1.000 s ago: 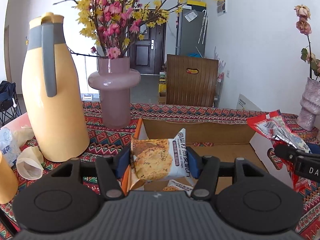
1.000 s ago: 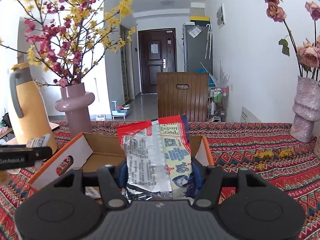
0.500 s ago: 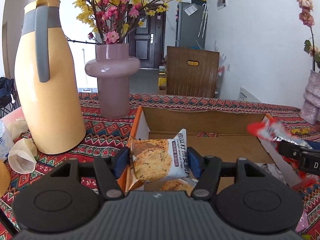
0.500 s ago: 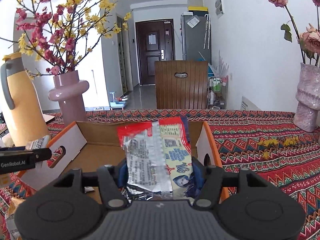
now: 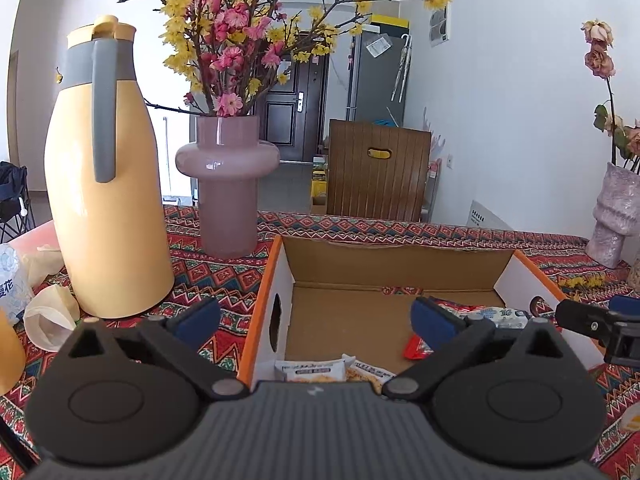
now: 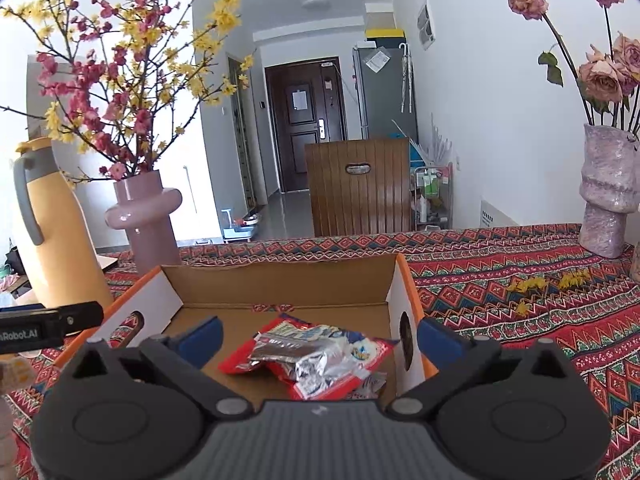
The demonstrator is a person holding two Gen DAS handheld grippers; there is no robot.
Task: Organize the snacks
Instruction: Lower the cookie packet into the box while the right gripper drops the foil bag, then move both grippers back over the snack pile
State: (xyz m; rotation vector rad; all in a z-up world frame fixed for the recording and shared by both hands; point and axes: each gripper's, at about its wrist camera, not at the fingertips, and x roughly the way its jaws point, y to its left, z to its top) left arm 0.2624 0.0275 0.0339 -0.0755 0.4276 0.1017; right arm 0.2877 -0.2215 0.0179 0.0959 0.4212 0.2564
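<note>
Both the left gripper (image 5: 315,316) and the right gripper (image 6: 319,335) were opening wide, nothing gripped. A red packet (image 6: 316,356) and a biscuit packet (image 5: 311,371) lay released inside the cardboard box (image 5: 394,258).

A: How much of the biscuit packet (image 5: 311,369) shows at the cardboard box's (image 5: 400,264) near edge?

B: Only its top strip; the left gripper's (image 5: 315,314) body hides the rest, and its print is too small to read.

A: And the red snack packet (image 5: 460,312)?

B: One pad covers part of it. At the tabletop's left edge, the tissue pack (image 5: 10,288) is cut off by the frame.
</note>
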